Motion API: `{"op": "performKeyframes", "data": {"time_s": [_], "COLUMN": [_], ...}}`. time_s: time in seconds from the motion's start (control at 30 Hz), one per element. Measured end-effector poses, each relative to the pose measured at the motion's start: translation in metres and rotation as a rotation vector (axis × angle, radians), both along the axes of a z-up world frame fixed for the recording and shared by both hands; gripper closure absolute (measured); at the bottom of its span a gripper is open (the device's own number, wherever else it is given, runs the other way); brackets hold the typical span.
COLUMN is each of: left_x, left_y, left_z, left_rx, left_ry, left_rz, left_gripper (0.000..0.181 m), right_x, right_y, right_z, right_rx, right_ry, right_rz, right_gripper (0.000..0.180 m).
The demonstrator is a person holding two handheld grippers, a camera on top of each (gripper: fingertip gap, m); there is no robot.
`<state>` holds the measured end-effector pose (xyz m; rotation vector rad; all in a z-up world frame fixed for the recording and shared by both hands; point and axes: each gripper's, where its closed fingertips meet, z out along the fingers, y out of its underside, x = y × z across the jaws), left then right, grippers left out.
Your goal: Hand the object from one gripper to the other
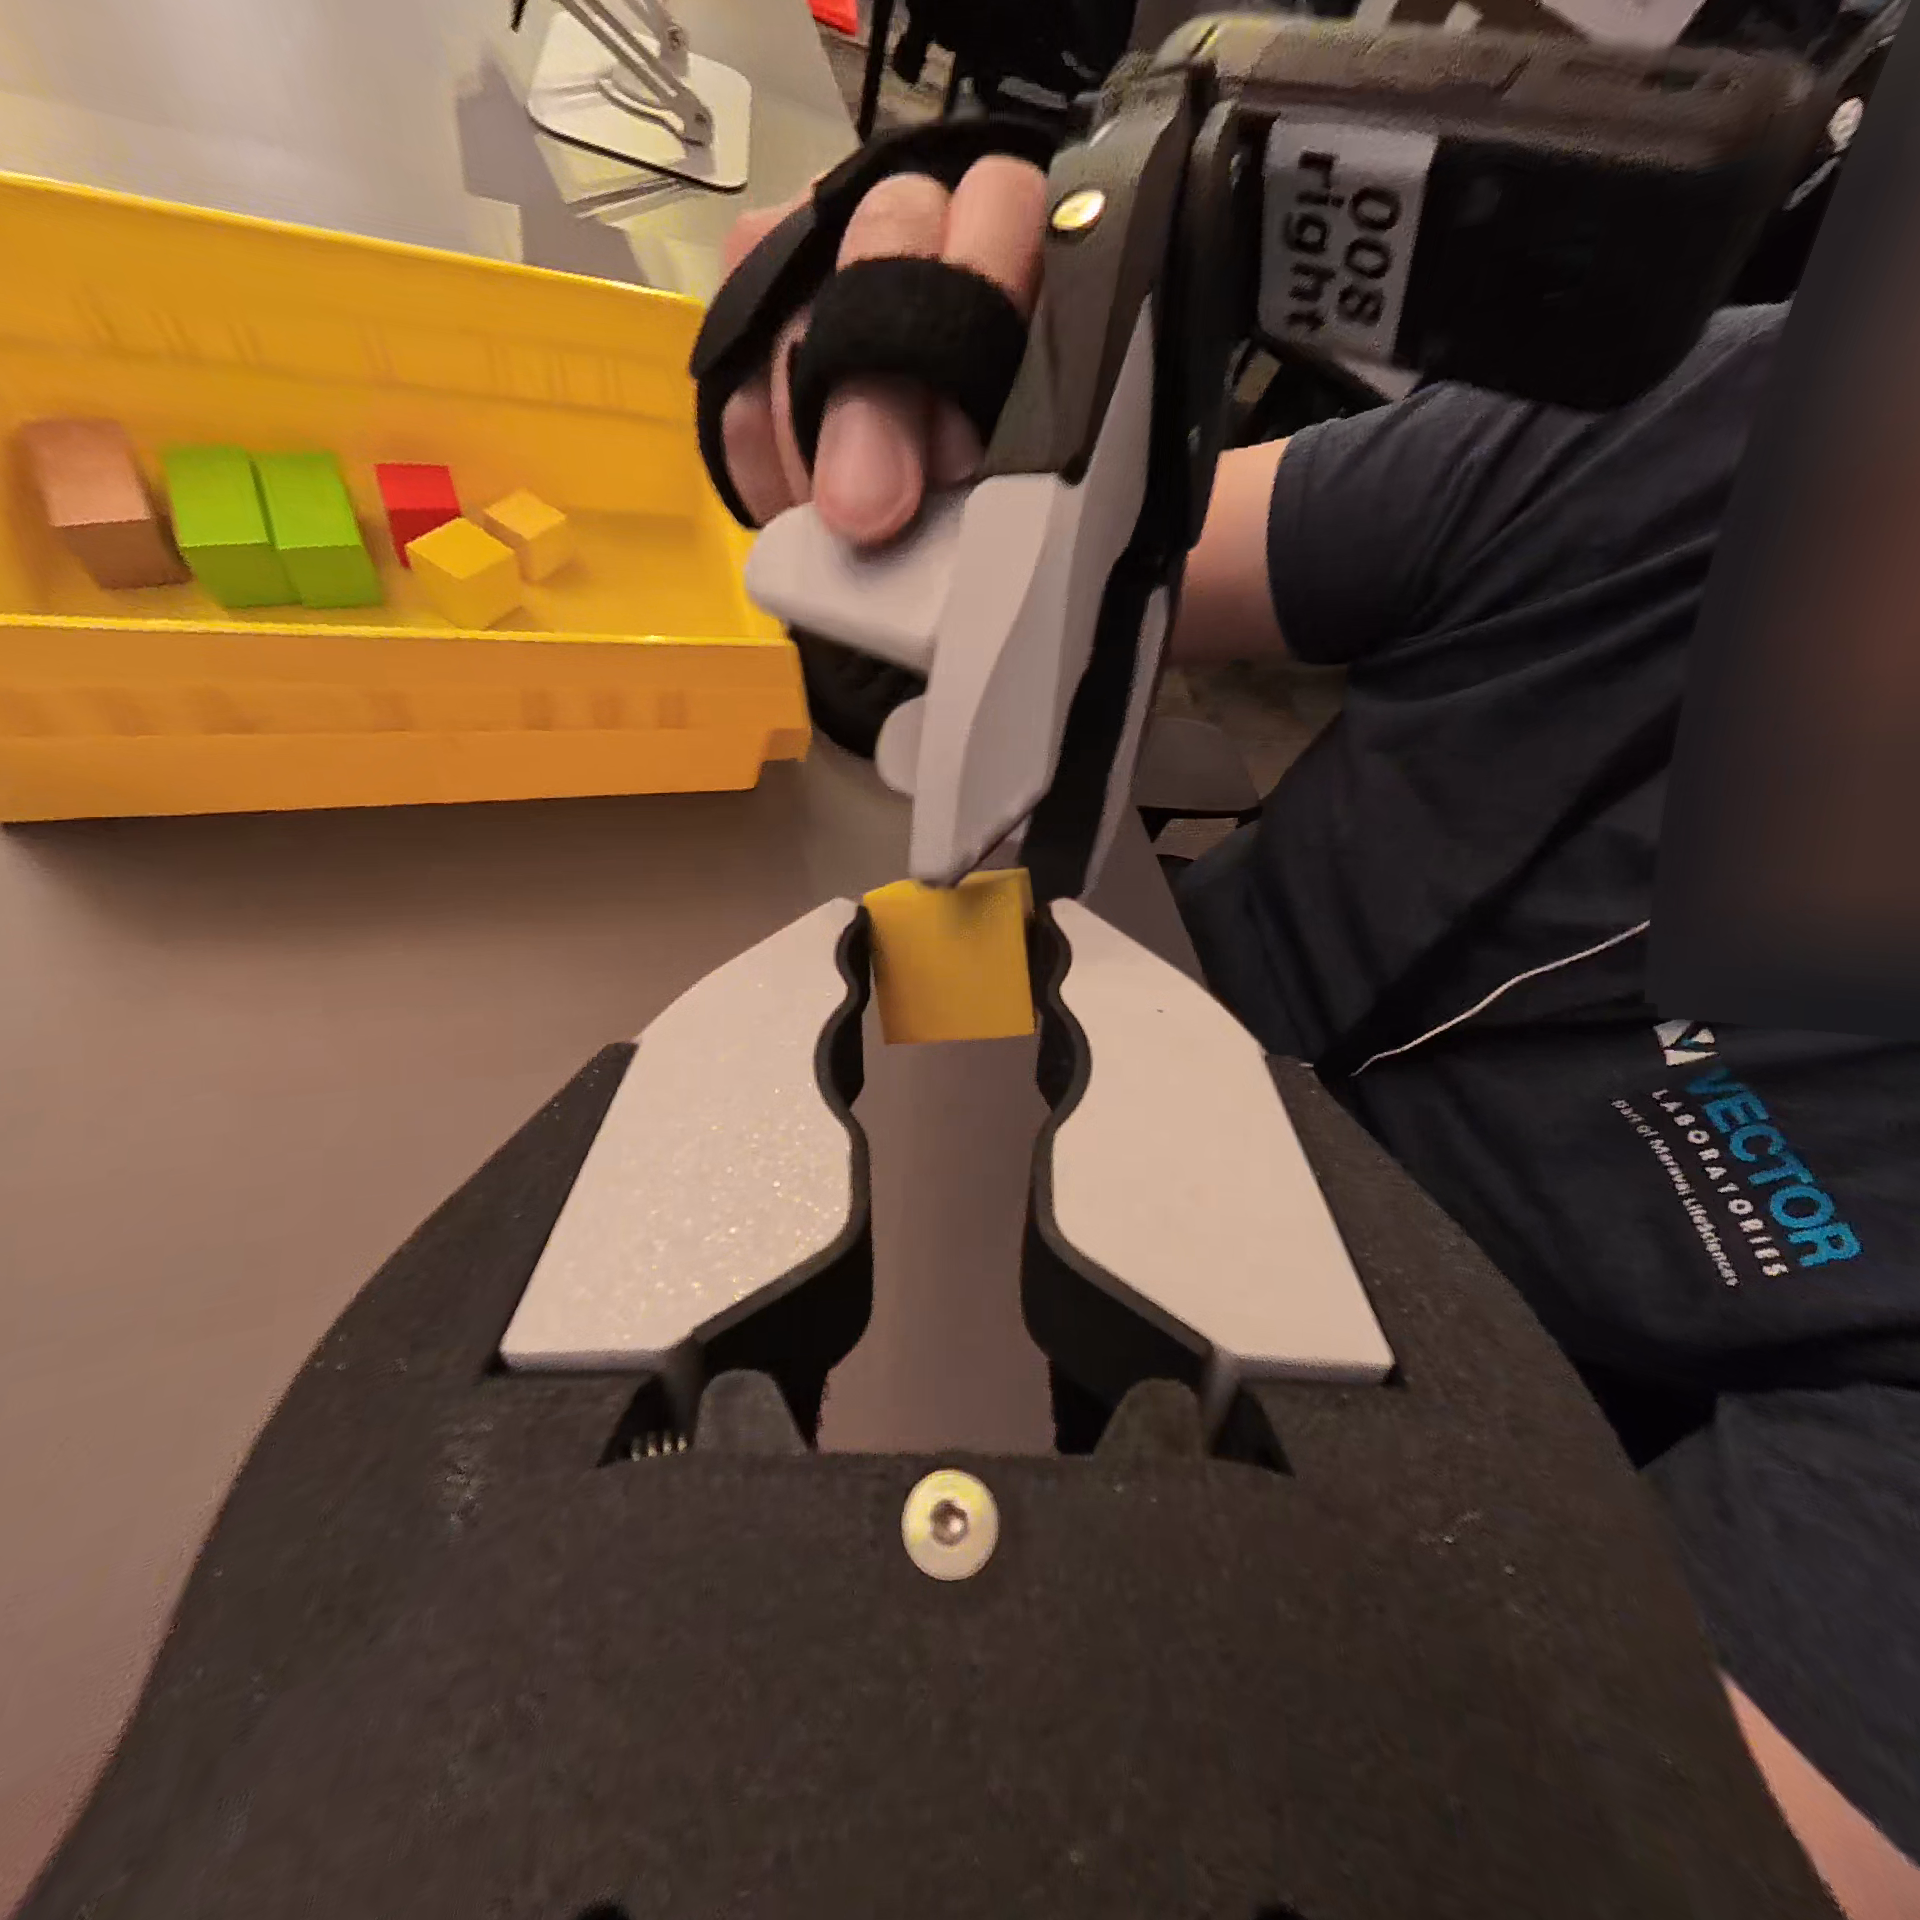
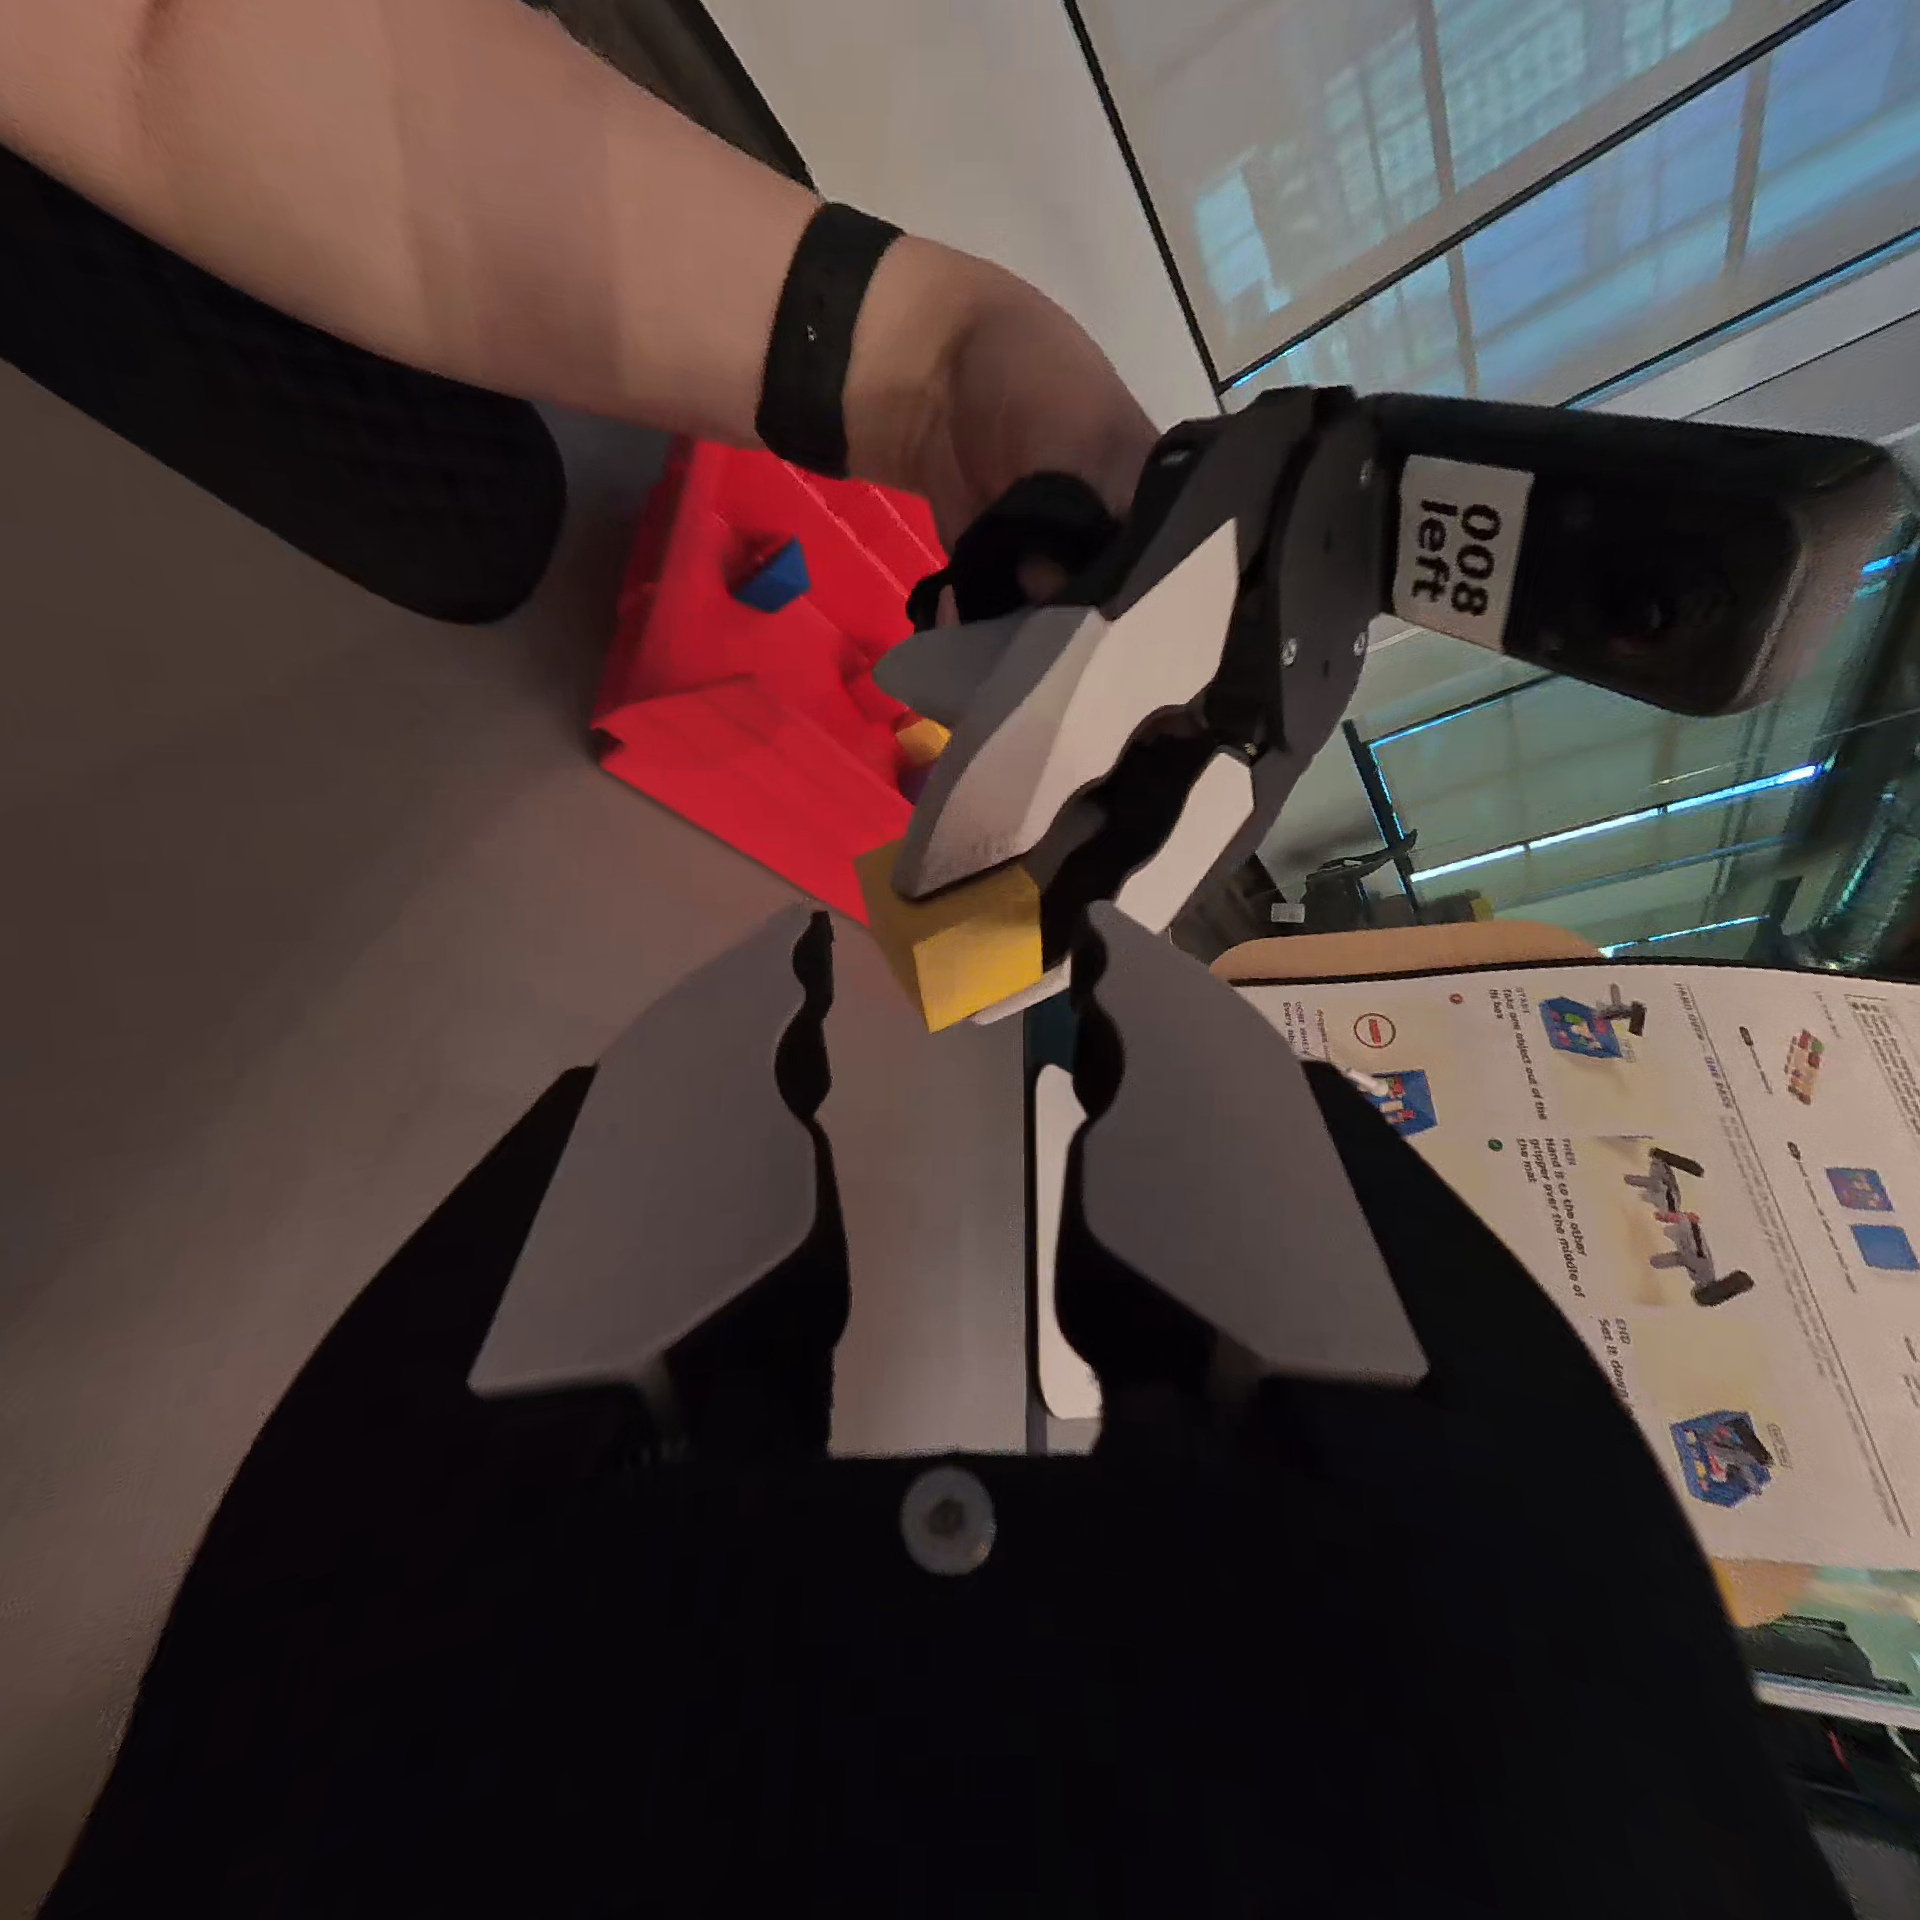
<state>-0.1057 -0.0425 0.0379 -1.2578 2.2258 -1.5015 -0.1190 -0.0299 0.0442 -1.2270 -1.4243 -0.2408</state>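
Note:
A yellow wooden block [image 1: 951, 966] is held between the tips of my left gripper [image 1: 951, 935], which is shut on it above the grey table. The right gripper [image 1: 997, 873] comes down from above, its tips at the block's far top end. In the right wrist view my right gripper [image 2: 951, 925] is open, its fingers [image 2: 707, 1122] wide apart, with the yellow block [image 2: 966, 966] in the gap at the tips. There the left gripper [image 2: 977, 935] reaches in from the upper right and clamps the block.
A yellow tray [image 1: 395, 727] at the left holds brown, green, red and yellow blocks. A red bin [image 2: 748, 707] with a blue piece stands beyond the grippers. A printed sheet [image 2: 1662, 1247] lies at the right. A metal stand base [image 1: 644, 104] is far back. The person's torso [image 1: 1558, 831] is at the right.

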Motion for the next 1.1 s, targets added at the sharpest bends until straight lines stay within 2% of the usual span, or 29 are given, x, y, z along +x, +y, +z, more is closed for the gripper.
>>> {"op": "performKeyframes", "data": {"time_s": [0.07,0.17,0.23,0.33,0.4,0.47,0.57,0.6,0.67,0.77,0.9,1.0,1.1], "left_x": [0.0,0.003,0.005,0.004,0.001,-0.008,-0.024,-0.028,-0.032,-0.036,-0.039,-0.049,-0.074], "left_y": [-0.004,-0.002,0.004,0.025,0.041,0.048,0.054,0.057,0.063,0.068,0.087,0.113,0.158], "left_z": [-0.004,-0.011,-0.007,0.008,0.023,0.045,0.068,0.072,0.076,0.071,0.057,0.045,0.011], "left_rx": [0.002,0.048,0.064,0.087,0.104,0.075,0.015,0.007,0.011,0.033,0.15,0.238,0.373], "left_ry": [0.02,0.015,-0.012,-0.082,-0.156,-0.245,-0.35,-0.378,-0.41,-0.369,-0.291,-0.201,0.013], "left_rz": [-0.016,-0.016,0.015,0.117,0.198,0.23,0.248,0.258,0.284,0.31,0.417,0.542,0.733], "left_gripper": [0.152,0.149,0.138,0.128,0.125,0.125,0.124,0.124,0.125,0.126,0.128,0.129,0.132], "right_x": [0.0,0.004,0.015,0.07,0.133,0.192,0.247,0.258,0.281,0.285,0.3,0.3,0.305], "right_y": [0.001,0.002,0.002,0.003,0.004,-0.007,-0.026,-0.028,-0.011,0.013,0.002,0.008,0.004], "right_z": [-0.006,-0.013,-0.012,-0.001,0.003,-0.022,-0.082,-0.1,-0.123,-0.149,-0.186,-0.189,-0.193], "right_rx": [-0.014,-0.057,-0.098,-0.204,-0.297,-0.506,-0.817,-0.89,-0.902,-0.99,-1.143,-1.122,-1.135], "right_ry": [-0.016,-0.039,-0.042,-0.021,0.045,0.09,0.074,0.055,0.017,0.091,-0.039,-0.052,-0.11], "right_rz": [0.007,-0.001,-0.025,-0.175,-0.357,-0.519,-0.667,-0.705,-0.826,-0.929,-1.086,-1.108,-1.155], "right_gripper": [0.145,0.147,0.147,0.147,0.147,0.147,0.147,0.147,0.147,0.147,0.147,0.147,0.147]}}
